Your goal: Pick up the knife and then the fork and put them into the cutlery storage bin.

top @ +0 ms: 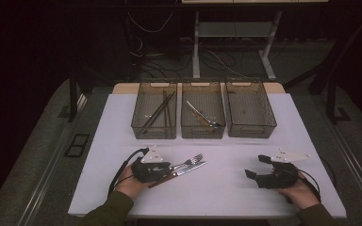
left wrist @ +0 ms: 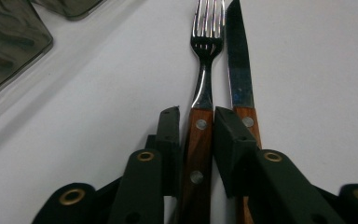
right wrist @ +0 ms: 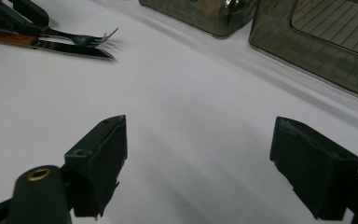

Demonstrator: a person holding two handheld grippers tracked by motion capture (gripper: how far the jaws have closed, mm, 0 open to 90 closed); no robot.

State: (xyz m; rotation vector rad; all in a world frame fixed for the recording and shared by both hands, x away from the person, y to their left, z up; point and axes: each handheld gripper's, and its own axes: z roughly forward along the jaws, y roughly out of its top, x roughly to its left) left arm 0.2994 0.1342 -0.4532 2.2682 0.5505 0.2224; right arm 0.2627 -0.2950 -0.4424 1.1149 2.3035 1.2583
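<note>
Wooden fork (left wrist: 198, 140) handle pinched in left gripper (left wrist: 196, 135), knife (left wrist: 240, 79) handle half hidden, right gripper (right wrist: 198, 163) wide

Fork (left wrist: 202, 84) left of knife (left wrist: 239, 70) on table (top: 226, 188), three bins (top: 202, 115) behind

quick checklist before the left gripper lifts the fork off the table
1. Fork handle between the left gripper jaws: ok.
2. Pads pressing on the handle: cannot tell; a thin gap may remain on each side.
3. Knife clear of the grip: not ok; it lies tight beside the fork, one jaw over its handle.
4. Right gripper out of the way: ok; open and empty over bare table.
5. Middle bin free to take cutlery: ok; it holds a few pieces with room left.
</note>
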